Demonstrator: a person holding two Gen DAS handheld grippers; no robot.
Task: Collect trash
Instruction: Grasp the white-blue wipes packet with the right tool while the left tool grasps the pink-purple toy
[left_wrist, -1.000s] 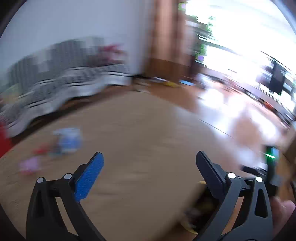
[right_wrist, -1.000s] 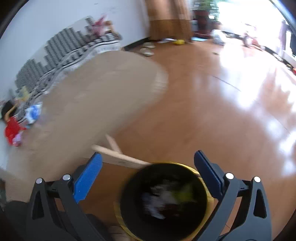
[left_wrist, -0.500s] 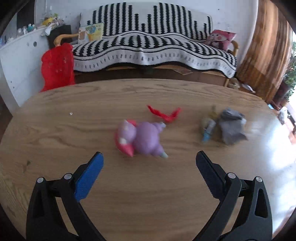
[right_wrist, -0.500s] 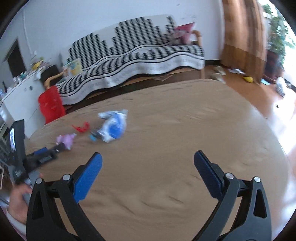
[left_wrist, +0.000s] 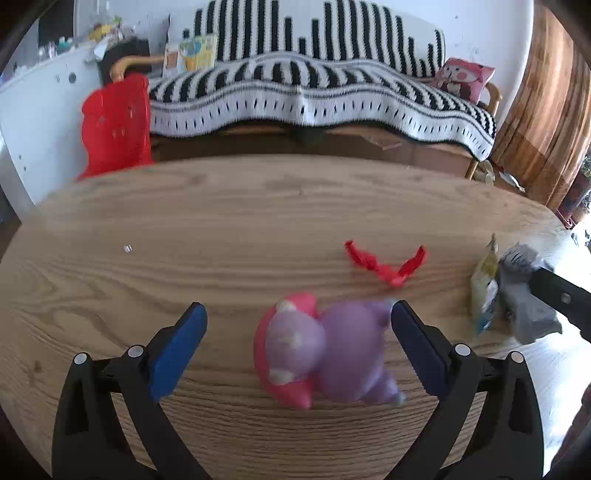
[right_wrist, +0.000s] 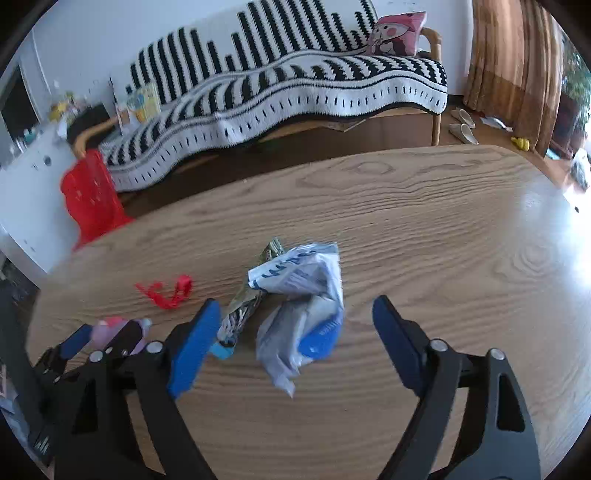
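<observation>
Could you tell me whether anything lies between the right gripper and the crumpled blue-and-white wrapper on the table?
Nothing visible does. The crumpled blue-and-white wrapper already sits between the closing jaws of the right gripper, pads not yet touching it. A thin snack wrapper lies right beside it, against the blue pad, and may get pinched too.

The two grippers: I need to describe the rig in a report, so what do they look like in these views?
Both look alike. The left gripper and the right gripper each have two black plastic arms with triangular cut-outs and round silver rivets at the joints. Each arm ends in a flat rectangular blue pad; the fingers widen towards the camera. No cables, markings or sleeves show.
</observation>
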